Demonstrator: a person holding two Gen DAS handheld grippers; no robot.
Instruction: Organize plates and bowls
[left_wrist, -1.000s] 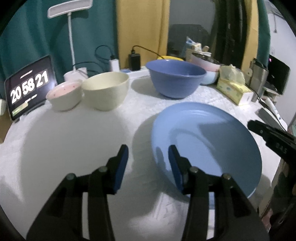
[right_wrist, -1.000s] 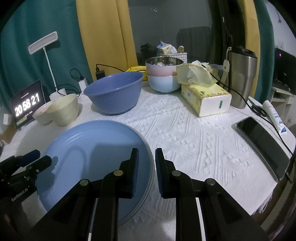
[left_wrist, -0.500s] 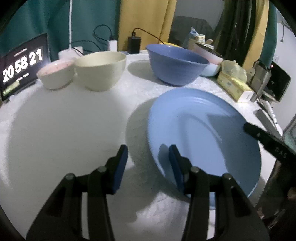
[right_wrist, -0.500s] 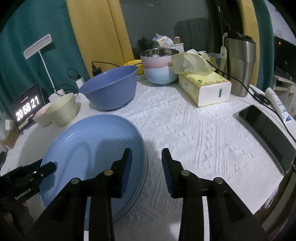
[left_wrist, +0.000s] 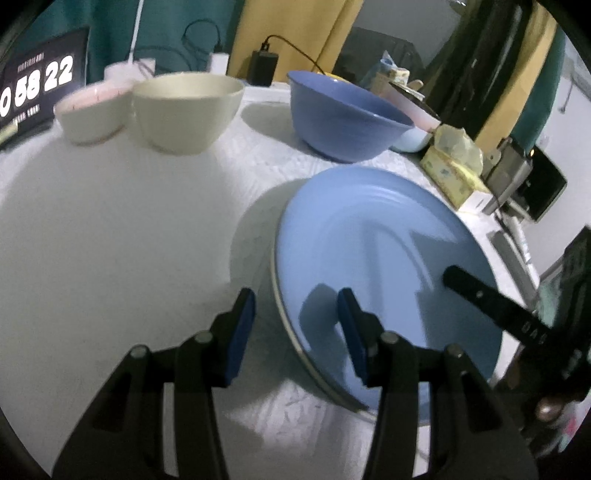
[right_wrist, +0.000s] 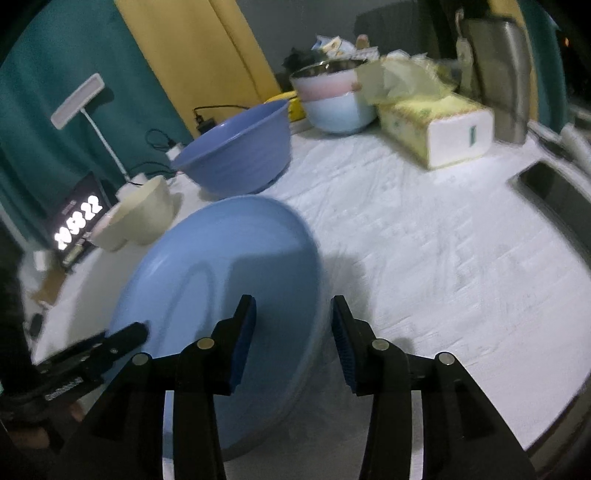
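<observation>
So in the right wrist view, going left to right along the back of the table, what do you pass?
Clock display → cream bowl → big blue bowl → stacked pink and pale blue bowls → tissue box → steel tumbler.

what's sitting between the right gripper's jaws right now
The near right rim of the blue plate sits between the open jaws of the right gripper, shown in the right wrist view.
</observation>
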